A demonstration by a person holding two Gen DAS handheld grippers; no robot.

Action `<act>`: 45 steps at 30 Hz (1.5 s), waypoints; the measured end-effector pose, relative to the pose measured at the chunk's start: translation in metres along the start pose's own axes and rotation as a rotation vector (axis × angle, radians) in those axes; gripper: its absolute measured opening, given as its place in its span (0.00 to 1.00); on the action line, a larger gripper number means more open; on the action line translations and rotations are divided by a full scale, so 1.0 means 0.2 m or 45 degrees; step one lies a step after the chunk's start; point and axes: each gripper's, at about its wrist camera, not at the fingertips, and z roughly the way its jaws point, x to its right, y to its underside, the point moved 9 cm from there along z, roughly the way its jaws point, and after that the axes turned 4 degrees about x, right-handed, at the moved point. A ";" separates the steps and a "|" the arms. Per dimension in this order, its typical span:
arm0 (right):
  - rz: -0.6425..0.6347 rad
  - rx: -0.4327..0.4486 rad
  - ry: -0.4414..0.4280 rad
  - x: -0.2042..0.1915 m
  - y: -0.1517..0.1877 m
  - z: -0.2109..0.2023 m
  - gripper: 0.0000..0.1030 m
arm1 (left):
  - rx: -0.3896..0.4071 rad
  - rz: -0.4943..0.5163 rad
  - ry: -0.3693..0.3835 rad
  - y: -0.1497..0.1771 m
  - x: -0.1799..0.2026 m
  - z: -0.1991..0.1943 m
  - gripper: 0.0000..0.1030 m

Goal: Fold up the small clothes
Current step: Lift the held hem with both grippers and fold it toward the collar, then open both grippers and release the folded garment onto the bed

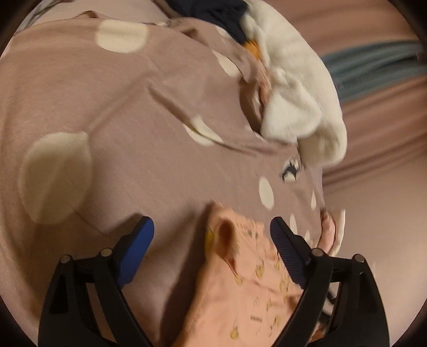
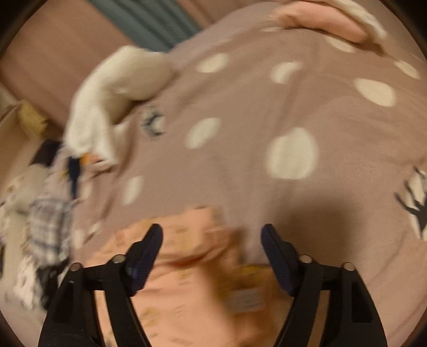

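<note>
A small peach garment (image 1: 240, 288) with little yellow prints lies on the mauve bedspread with cream dots (image 1: 120, 106). In the left wrist view it sits between the jaws, toward the right finger. My left gripper (image 1: 212, 227) is open above it, holding nothing. In the right wrist view the same peach garment (image 2: 192, 280) lies under and between the jaws, blurred. My right gripper (image 2: 212, 235) is open and empty above it.
A white fluffy garment (image 1: 296, 106) lies beyond, also in the right wrist view (image 2: 106, 106). A dark navy item (image 1: 218, 13) lies at the far edge. A plaid cloth (image 2: 50, 229) and other small clothes are piled at the left. A pink item (image 2: 320, 18) lies far away.
</note>
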 end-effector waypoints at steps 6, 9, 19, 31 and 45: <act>-0.144 -0.172 -0.197 -0.28 0.15 0.06 0.86 | -0.241 0.114 0.256 0.22 0.27 0.08 0.89; -0.189 -0.220 -0.225 -0.34 0.19 0.12 0.87 | -0.308 0.126 0.362 0.30 0.36 0.10 0.91; -0.109 -0.434 -0.109 -0.18 0.29 0.34 0.87 | -0.488 0.138 0.302 0.43 0.37 0.25 0.91; -0.090 0.116 -0.101 -0.13 -0.05 0.24 0.88 | 0.290 -0.007 0.363 0.05 0.33 0.00 0.93; -0.078 -0.517 -0.605 -0.58 0.35 0.41 0.96 | 0.037 0.207 0.103 0.21 0.35 0.12 0.98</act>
